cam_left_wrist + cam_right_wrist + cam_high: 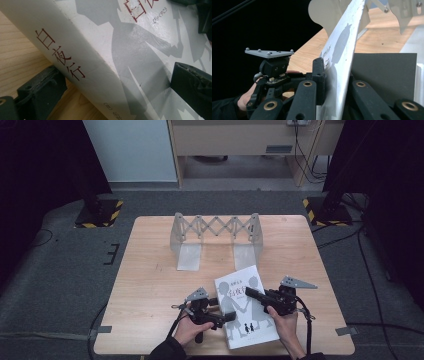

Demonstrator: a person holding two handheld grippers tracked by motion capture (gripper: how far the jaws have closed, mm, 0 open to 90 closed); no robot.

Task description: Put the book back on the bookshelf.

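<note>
A white book (pixel 245 307) with grey silhouettes and red characters lies near the table's front edge. My right gripper (pixel 251 293) reaches in from the book's right side and is shut on the front cover (pixel 342 42). A dark endpaper (pixel 384 75) shows behind the cover. My left gripper (pixel 227 316) is at the book's left side, by the spine (pixel 62 57). Its jaws are open wide, one beside the spine on the table, the other over the cover (pixel 140 52). The left gripper's grey plate (pixel 269 53) shows beyond the cover in the right gripper view.
A grey metal expanding book rack (pixel 215 237) stands at the back middle of the wooden table (pixel 150 285). Two black stand feet with yellow-black tape (pixel 100 212) sit on the carpet beyond the table's far corners. Cables trail from both grippers.
</note>
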